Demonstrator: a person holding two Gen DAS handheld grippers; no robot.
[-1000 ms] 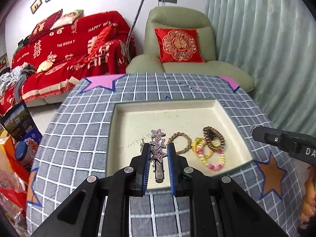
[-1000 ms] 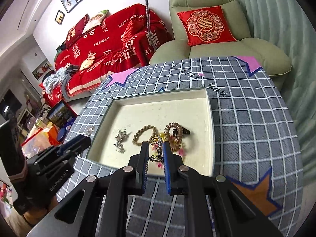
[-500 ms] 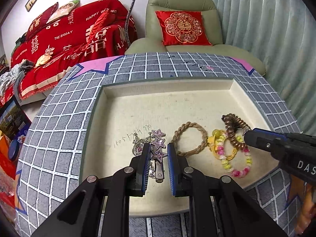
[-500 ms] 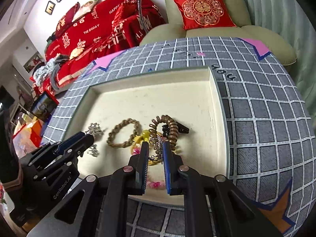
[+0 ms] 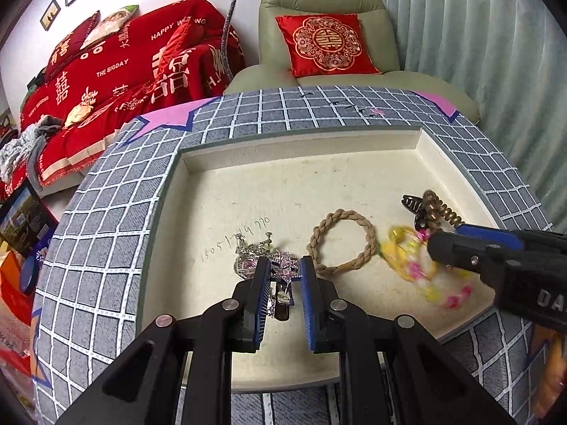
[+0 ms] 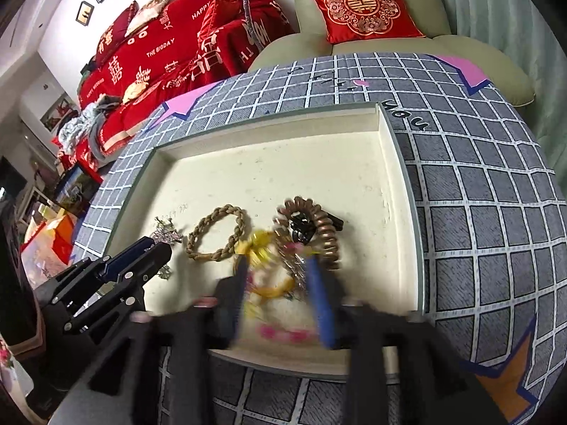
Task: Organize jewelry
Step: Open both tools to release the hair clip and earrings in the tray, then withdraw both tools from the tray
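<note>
A cream tray [image 5: 304,148] on the checked tablecloth holds the jewelry. My left gripper [image 5: 283,269] is low over the tray, shut on a pink star hair clip [image 5: 283,265], beside a silver brooch [image 5: 248,260]. A braided tan bracelet [image 5: 342,242] lies to its right. My right gripper [image 6: 278,272] is blurred and its jaws stand apart over a yellow and pink bead bracelet [image 6: 264,248] and a silver chain [image 6: 296,265]. A brown coil hair tie [image 6: 322,230] and a black clip [image 6: 301,226] lie just beyond it.
The tray [image 6: 397,163] has a raised rim on all sides. The round table's checked cloth [image 5: 106,230] surrounds it. A green armchair [image 5: 329,10] with a red cushion and a red sofa [image 5: 117,67] stand behind the table.
Both grippers have moved forward and down into the tray. The right gripper's jaws have spread apart around the bead bracelet and chain. The left still holds the star clip.
</note>
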